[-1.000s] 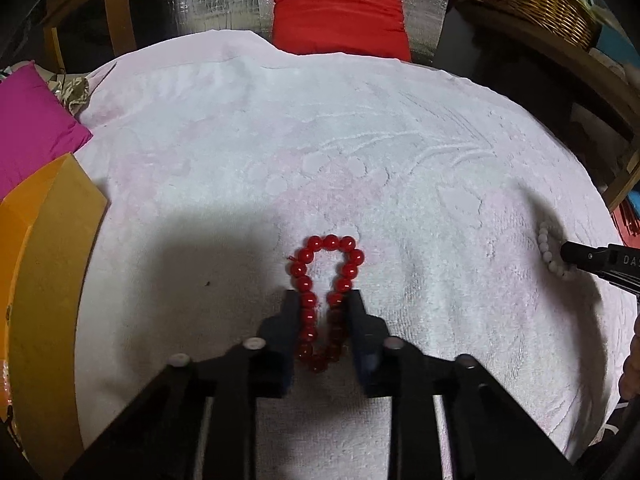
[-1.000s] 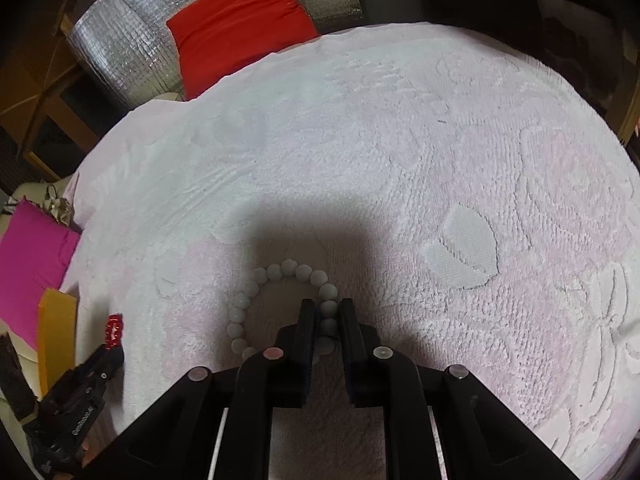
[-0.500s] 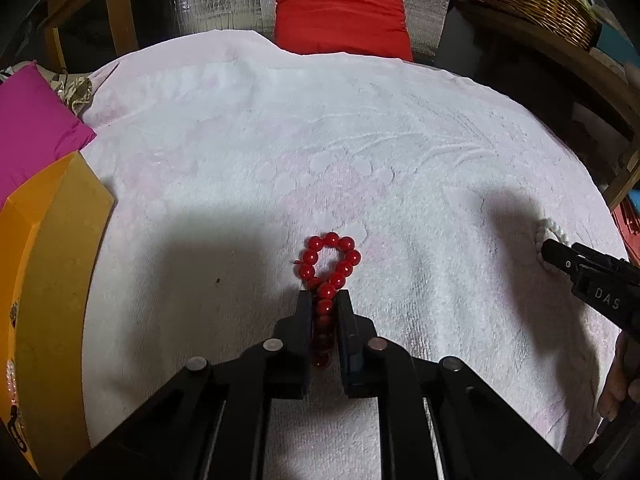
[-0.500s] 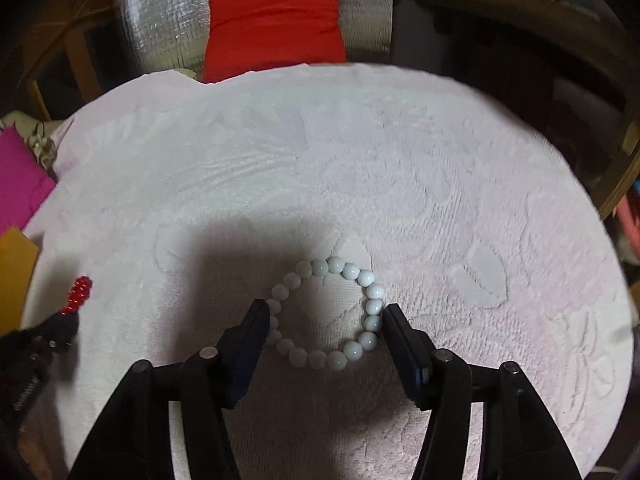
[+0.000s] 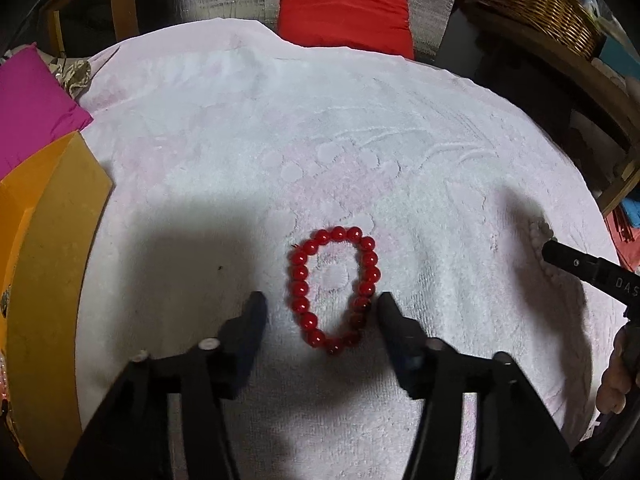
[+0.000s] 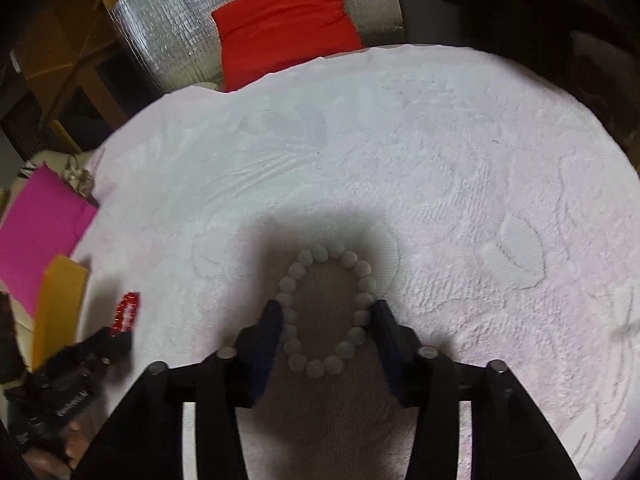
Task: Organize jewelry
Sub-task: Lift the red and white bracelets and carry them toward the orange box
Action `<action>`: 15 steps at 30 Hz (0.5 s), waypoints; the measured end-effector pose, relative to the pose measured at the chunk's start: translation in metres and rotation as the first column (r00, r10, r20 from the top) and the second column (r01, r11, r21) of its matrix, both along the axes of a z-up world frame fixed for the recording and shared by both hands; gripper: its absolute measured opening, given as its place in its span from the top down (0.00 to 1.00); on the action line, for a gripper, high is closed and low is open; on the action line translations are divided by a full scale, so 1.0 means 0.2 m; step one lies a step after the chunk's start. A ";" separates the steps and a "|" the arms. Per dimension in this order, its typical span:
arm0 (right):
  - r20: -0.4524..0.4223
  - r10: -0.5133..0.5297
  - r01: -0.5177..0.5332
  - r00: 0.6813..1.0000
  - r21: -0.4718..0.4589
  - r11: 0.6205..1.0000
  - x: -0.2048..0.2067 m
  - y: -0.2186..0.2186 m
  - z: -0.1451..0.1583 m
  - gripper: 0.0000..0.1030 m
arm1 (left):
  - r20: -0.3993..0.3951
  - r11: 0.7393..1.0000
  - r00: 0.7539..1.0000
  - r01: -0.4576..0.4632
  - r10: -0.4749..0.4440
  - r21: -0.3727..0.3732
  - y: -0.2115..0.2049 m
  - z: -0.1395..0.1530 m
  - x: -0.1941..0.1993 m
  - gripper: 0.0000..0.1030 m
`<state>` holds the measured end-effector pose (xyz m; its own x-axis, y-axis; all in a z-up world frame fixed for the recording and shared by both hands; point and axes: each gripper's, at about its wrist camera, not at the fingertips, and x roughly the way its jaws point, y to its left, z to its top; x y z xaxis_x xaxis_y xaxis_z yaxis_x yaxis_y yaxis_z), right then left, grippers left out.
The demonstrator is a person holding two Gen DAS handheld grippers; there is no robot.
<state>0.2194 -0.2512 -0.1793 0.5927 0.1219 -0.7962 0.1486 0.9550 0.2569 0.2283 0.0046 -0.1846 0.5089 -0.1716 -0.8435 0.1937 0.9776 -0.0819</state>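
Only the left view shows the round glossy red beads (image 5: 334, 290) whole, lying loose on the nubby towel (image 5: 360, 140) between the left gripper's (image 5: 322, 310) just-opened jaws, while the right view shows matte white beads (image 6: 329, 312) ringed between the right gripper's (image 6: 328, 316) just-spread jaws, brushing the pads.

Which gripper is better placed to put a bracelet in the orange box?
Probably left: the left gripper, just opened around the red bracelet, is beside the orange box; the right gripper is farther away.

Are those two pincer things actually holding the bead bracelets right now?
No. The left gripper has just opened around the red bracelet; the right gripper, also just opened, merely flanks the white bracelet.
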 end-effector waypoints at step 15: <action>0.035 0.055 -0.045 0.998 -0.252 0.967 0.00 0.22 -0.01 0.81 | 0.023 1.000 1.000 0.012 -0.012 0.016 -0.01 0.00 -0.01 0.81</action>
